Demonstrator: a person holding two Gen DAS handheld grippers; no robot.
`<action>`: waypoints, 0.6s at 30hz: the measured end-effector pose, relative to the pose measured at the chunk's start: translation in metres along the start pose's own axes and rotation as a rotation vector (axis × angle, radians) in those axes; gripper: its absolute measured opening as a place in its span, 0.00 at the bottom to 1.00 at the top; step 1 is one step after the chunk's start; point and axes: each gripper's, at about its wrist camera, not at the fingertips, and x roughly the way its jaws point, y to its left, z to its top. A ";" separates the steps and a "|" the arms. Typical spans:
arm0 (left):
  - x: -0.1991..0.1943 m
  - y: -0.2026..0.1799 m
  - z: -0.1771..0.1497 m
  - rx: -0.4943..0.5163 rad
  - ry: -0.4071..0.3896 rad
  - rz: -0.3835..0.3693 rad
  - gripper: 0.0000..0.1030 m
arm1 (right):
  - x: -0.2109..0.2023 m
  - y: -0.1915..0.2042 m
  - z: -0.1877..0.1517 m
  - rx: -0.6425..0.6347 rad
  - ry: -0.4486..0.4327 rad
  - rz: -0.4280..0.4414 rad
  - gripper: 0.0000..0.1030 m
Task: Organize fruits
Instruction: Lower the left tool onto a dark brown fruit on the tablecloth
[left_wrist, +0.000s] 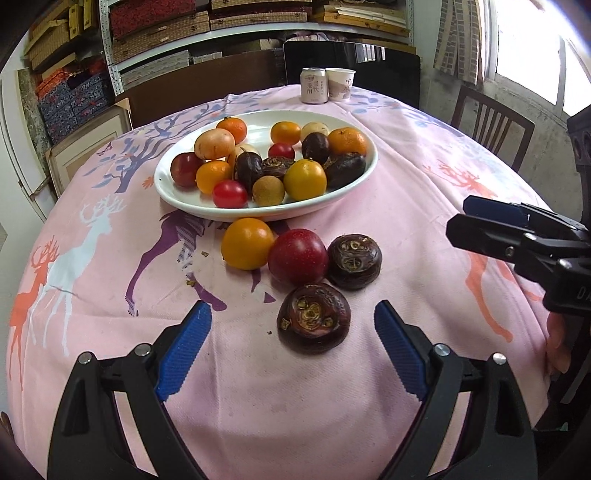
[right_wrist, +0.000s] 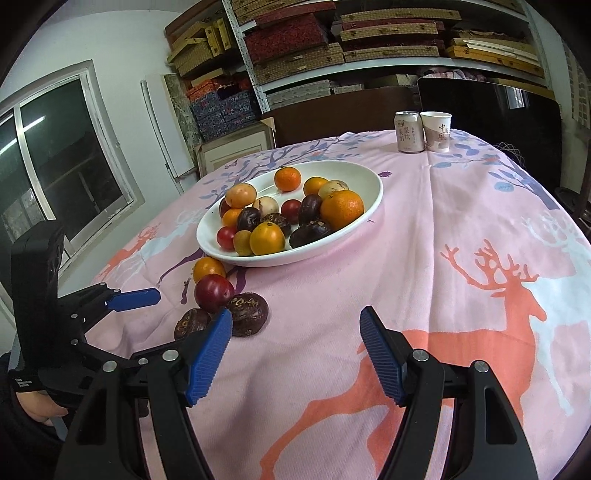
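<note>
light: daylight from my right, window (left_wrist: 532, 48) blown out white | shadows: soft under plate (left_wrist: 354, 177) | focus: sharp centre | edges: fisheye bend, dark vignetted corners in both my views

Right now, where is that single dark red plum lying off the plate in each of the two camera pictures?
Left wrist view: the red plum sits at centre, on the cloth in front of the white plate, between an orange fruit and a brown water chestnut.
Right wrist view: the plum is lower left, just above the right gripper's left finger.
Shared landmark: the drink can at the far edge.
</note>
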 end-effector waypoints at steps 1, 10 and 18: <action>0.000 0.000 0.000 0.000 0.000 0.002 0.85 | 0.000 -0.002 0.000 0.008 -0.001 0.004 0.70; 0.002 0.003 0.003 -0.022 -0.004 0.016 0.83 | 0.000 -0.007 0.000 0.036 -0.002 0.019 0.70; 0.003 0.004 0.002 -0.026 0.001 0.009 0.80 | 0.000 -0.007 0.000 0.042 -0.001 0.023 0.70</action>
